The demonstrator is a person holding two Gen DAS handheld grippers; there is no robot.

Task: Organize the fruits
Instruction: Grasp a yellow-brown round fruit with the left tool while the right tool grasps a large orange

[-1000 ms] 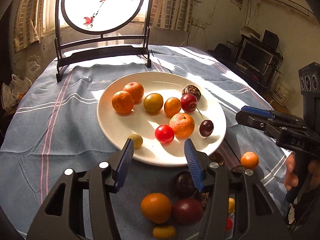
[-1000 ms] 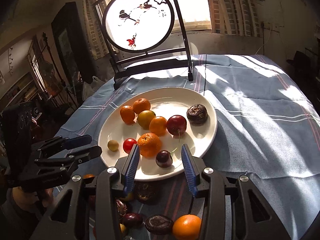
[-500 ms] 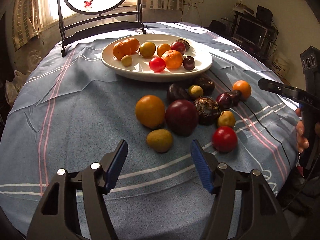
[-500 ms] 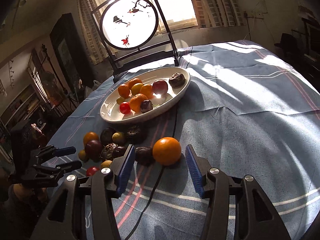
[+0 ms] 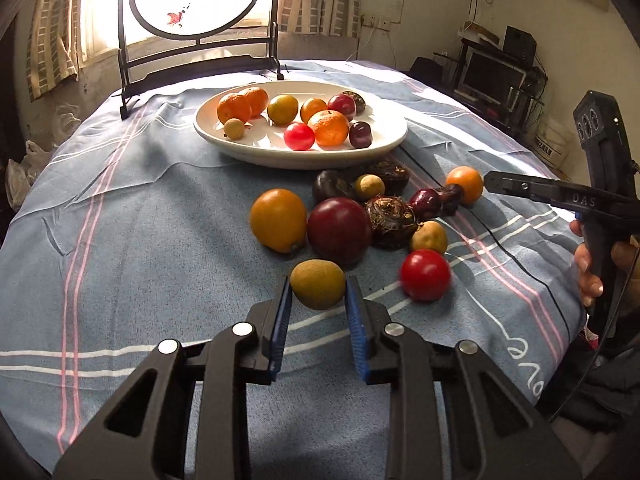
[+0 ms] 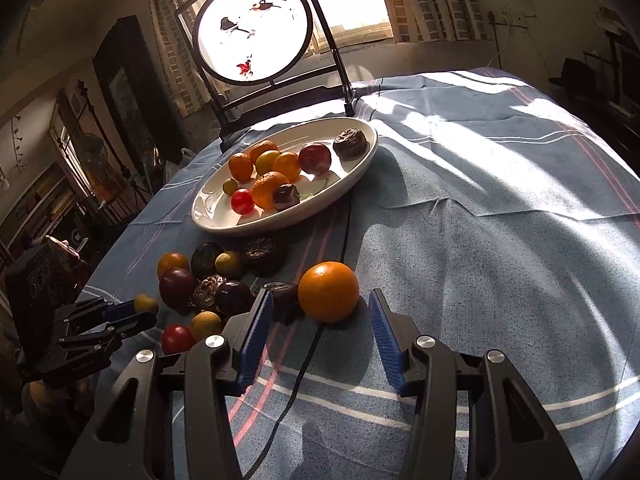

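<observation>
- Left gripper (image 5: 318,294): jaws have just closed, blue pads clamping a small olive-brown fruit (image 5: 317,284) on the tablecloth (image 5: 140,240), nearer the front edge than the white plate (image 5: 384,148).
- Right gripper (image 6: 320,308): jaws parted, not gripping; an orange (image 6: 328,291) sits between the fingertips, untouched.

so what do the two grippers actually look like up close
Both are matte black plastic with angular, cut-out arms and round silver pivot bolts. The left gripper and right gripper each carry two fingers lined with ribbed blue pads. Seen side-on, the right one has a black pistol-style handle with "DAS" lettering and three small round openings near its top.
</observation>
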